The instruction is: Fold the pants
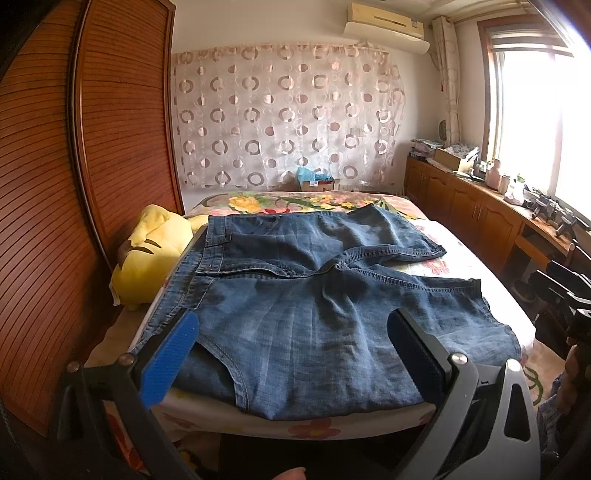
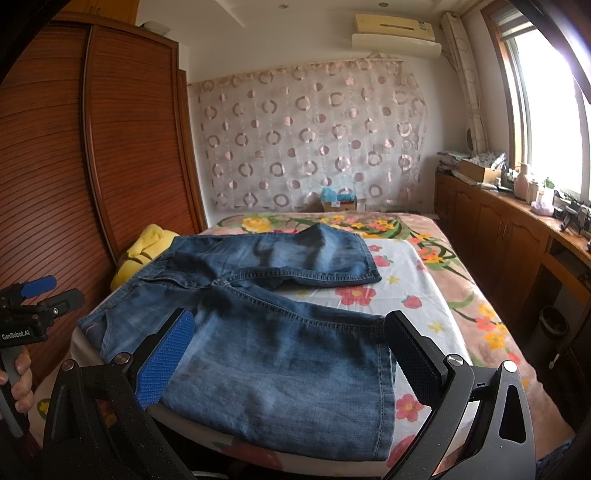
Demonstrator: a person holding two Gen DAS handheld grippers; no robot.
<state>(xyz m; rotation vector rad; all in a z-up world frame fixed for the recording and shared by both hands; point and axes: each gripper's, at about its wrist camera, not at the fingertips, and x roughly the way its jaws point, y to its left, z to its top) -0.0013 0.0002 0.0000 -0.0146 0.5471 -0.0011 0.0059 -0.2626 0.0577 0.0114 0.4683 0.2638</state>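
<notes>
Denim shorts (image 1: 314,295) flat on bed (image 1: 461,258), waistband left, legs splayed right. I see left hand-held gripper (image 1: 291,332) wide open, empty, over near leg; right hand-held gripper (image 2: 291,343) likewise open, hovering near hem. Denim soft, medium-heavy, non-slip, drapes. Best pinch: near waistband corner, near hem corner. Yellow plush toy (image 1: 147,258) left, clear.

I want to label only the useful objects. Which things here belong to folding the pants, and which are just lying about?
For the job: denim pants, left tongs, right tongs, bed.

Lying about: yellow plush toy, small box, air conditioner.
</notes>
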